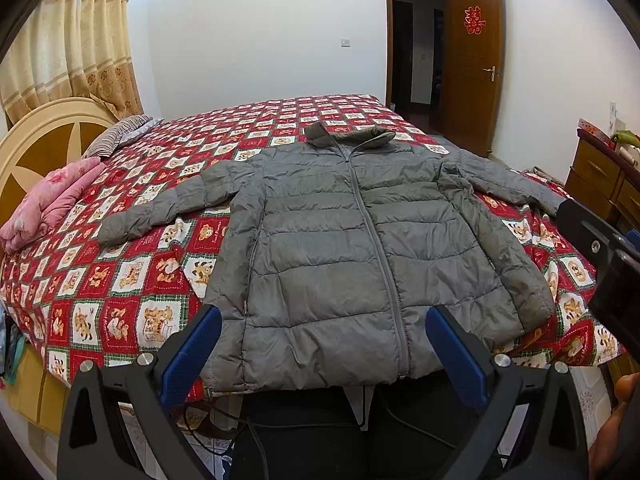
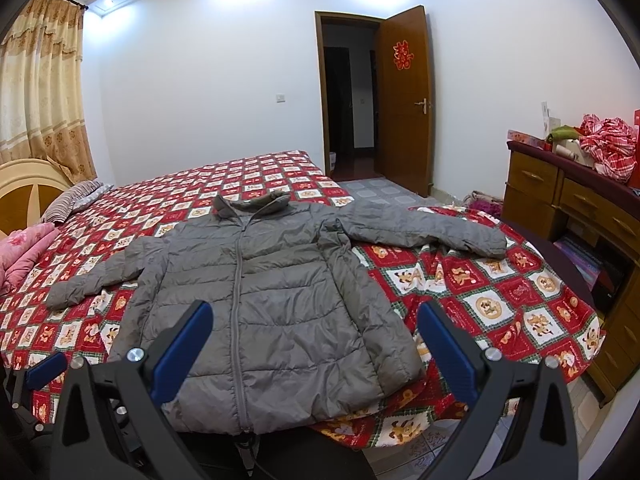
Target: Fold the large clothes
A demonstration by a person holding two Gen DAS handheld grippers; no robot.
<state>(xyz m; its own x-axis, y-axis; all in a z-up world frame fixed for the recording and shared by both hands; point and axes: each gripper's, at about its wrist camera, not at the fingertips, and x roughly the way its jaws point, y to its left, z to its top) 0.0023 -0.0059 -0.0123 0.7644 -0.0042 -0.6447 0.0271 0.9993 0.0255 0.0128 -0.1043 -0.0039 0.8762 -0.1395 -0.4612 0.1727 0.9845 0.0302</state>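
Left wrist: quilted grey puffer jacket [image 1: 340, 264] flat; checkered bedspread [image 1: 132, 280].

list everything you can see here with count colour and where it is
jacket: 1, grey, flat on the bed, zipped, sleeves spread
bedspread: 1, red and white check, covering the bed
quilt: 1, pink, by the headboard
pillow: 1, striped, by the headboard
headboard: 1, cream and tan, left end of the bed
curtain: 1, beige, behind the headboard
door: 1, brown, open, far wall
dresser: 1, brown, right of the bed
checked cloth: 1, red and white, on the dresser
left gripper: 1, black with blue pads, open, near the jacket hem
right gripper: 1, same, open, over the jacket
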